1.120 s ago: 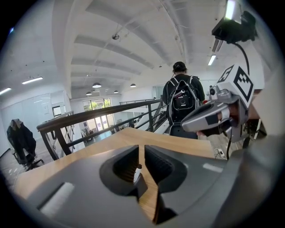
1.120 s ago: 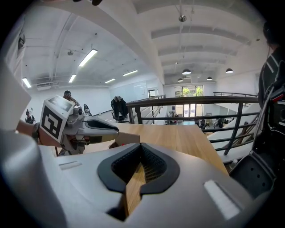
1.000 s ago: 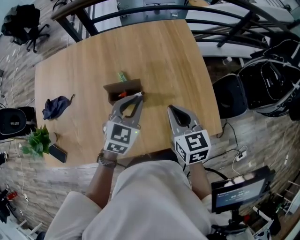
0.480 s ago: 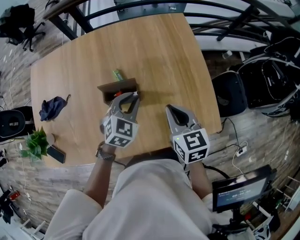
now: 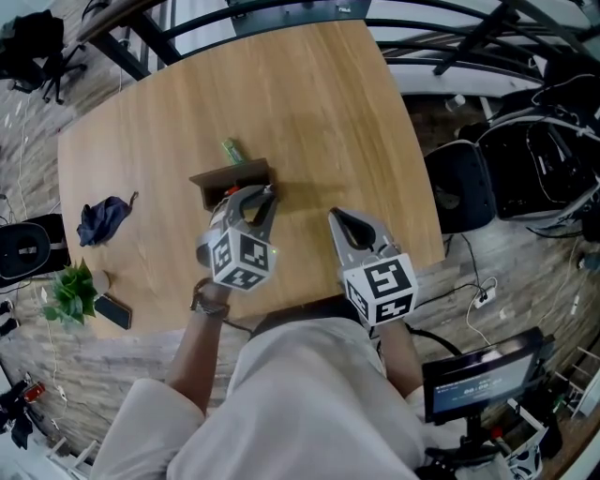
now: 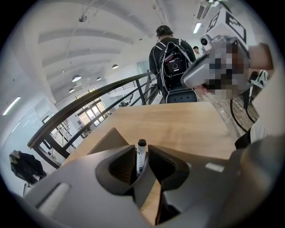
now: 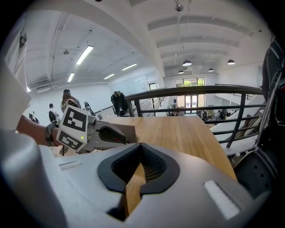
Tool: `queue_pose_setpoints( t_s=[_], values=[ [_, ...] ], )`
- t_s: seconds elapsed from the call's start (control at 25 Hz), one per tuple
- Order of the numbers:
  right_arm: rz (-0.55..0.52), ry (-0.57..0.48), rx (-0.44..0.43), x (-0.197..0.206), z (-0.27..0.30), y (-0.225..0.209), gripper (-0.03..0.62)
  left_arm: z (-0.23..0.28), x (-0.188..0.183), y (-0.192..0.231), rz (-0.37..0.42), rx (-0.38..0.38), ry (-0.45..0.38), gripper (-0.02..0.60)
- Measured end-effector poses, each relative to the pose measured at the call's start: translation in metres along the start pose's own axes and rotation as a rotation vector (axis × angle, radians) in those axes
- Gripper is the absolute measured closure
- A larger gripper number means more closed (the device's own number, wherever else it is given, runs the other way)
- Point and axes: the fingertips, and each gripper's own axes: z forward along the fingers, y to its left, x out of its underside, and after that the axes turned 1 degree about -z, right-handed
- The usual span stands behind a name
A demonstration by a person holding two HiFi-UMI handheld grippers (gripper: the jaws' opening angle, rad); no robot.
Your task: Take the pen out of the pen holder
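Note:
A brown wooden pen holder (image 5: pixel 230 176) stands near the middle of the round wooden table (image 5: pixel 328 112), with a green pen (image 5: pixel 230 150) sticking out behind it and something red (image 5: pixel 232 191) at its front. My left gripper (image 5: pixel 260 193) reaches its front edge. In the left gripper view the left gripper (image 6: pixel 141 165) is shut on a white pen with a black cap (image 6: pixel 140 155), which stands upright beside the holder (image 6: pixel 107 141). My right gripper (image 5: pixel 336 217) hovers to the right, shut with nothing in it; its tips (image 7: pixel 140 148) meet over bare wood.
A dark blue cloth (image 5: pixel 101 217), a small plant (image 5: pixel 67 291) and a phone (image 5: pixel 112 311) lie at the table's left edge. Black chairs (image 5: pixel 464 192) stand to the right, and a railing (image 5: pixel 281 14) runs behind. A person with a backpack (image 6: pixel 171 58) stands beyond the table.
My left gripper has drawn closer to the pen holder and tilted more upright, its marker cube rising. The right gripper has barely moved.

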Motion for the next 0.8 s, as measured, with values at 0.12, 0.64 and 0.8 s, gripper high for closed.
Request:
queue_pose_setpoints(
  t_s=[0.12,0.64,0.8],
  values=[
    [0.008,0.006,-0.002,0.003,0.002,0.000,0.591,0.003,0.003,0.002,0.006,0.004,0.009,0.486],
    [0.019,0.025,0.012,0.012,0.004,-0.006,0.591,0.020,0.009,0.003,0.008,0.030,0.033,0.482],
    [0.022,0.029,0.019,0.014,0.004,-0.006,0.591,0.021,0.011,0.003,0.001,0.036,0.039,0.489]
  ],
)
